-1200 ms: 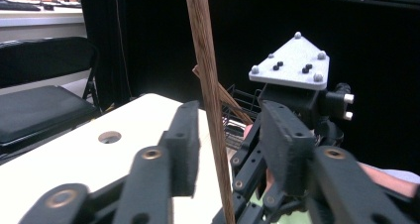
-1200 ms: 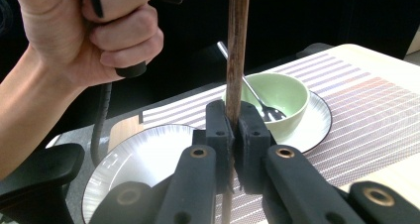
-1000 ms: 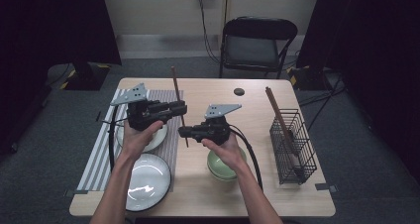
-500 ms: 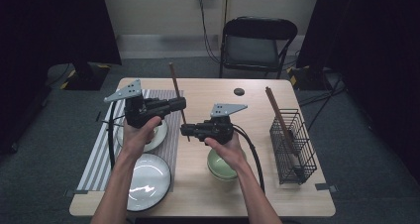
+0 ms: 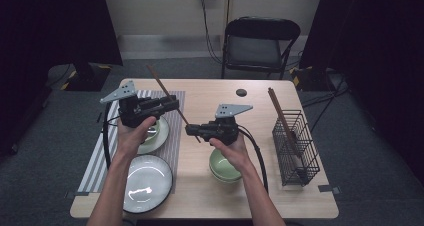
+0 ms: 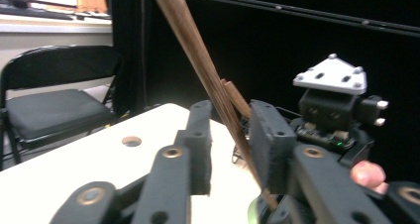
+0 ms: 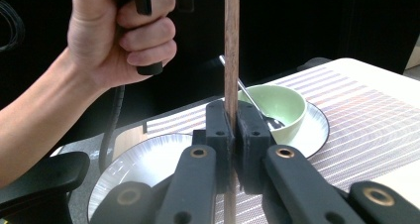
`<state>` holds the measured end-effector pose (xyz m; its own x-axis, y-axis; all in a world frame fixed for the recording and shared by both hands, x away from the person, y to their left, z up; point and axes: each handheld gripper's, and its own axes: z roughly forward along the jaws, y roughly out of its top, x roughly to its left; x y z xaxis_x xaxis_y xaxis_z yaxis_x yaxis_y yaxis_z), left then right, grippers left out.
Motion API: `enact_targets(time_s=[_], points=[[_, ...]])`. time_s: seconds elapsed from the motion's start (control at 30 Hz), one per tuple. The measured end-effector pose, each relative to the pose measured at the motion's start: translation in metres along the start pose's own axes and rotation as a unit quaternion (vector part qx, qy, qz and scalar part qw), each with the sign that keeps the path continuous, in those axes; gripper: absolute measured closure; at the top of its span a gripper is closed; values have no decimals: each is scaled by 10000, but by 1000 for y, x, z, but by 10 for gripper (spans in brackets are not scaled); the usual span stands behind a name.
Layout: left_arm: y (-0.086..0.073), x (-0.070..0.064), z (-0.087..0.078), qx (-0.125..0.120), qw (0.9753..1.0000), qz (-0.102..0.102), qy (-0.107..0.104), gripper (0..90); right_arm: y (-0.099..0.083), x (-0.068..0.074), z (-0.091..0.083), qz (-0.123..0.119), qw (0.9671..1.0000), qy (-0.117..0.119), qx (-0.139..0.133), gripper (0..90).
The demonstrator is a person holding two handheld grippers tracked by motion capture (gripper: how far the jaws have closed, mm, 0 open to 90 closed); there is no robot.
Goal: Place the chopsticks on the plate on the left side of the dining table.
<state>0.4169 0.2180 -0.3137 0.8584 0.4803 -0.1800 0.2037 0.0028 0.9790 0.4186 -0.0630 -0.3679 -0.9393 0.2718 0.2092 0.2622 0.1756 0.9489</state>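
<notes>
While you hold both tools above the middle of the worktop (image 5: 210, 98), your right gripper (image 5: 191, 130) has its jaws clenched on a wooden chopstick (image 5: 172, 103). The right gripper view shows the stick (image 7: 231, 50) standing upright between the two pads, pinched tight with no gap on either side.

Seen from the high view, the chopstick slants from about 11 o'clock, above the far edge of the striped placemat (image 5: 102, 156), down toward 5 o'clock, where it ends at your right gripper. On the way it passes the tip of your left gripper (image 5: 173, 105). In the left gripper view the stick (image 6: 198, 55) crosses the gap between the jaws on a slant and lies against the right-hand pad; the left-hand pad stands clear of it, so those jaws are released. Your right gripper (image 6: 331, 107) shows beyond at about 3 o'clock.

Below your left hand (image 5: 131, 136) sits a small green bowl (image 7: 277, 104) with a metal spoon (image 7: 247, 99) leaning in it, on a white saucer (image 5: 161, 137). At 6 o'clock from that lies a large white plate (image 5: 147, 182). Under your right hand (image 5: 231, 148) are stacked green bowls (image 5: 222, 168). A black wire rack (image 5: 295, 146) stands toward 3 o'clock on the worktop, with further chopsticks (image 5: 280, 113) propped in it.
</notes>
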Motion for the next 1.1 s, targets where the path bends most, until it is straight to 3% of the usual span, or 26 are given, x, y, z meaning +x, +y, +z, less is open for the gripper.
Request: enact_targets(time_s=[0.23,0.47,0.57,0.93,1.1], points=[[-7,8,-2,9,9998,-134,156,589,1,-2,-4,-10,9999,-108,6,864],[-10,8,-3,65,9995,-73,312,548,3,-2,-9,-39,9999,-154,13,863],[-11,10,-3,212,9989,-13,429,545,4,-3,-13,-44,9997,-221,-67,866],[-20,16,-5,121,9990,-251,355,472,7,-2,-17,-133,9996,-221,-71,865],[-20,16,-7,173,9984,-248,480,441,7,-2,-19,-163,9996,-231,-61,867]])
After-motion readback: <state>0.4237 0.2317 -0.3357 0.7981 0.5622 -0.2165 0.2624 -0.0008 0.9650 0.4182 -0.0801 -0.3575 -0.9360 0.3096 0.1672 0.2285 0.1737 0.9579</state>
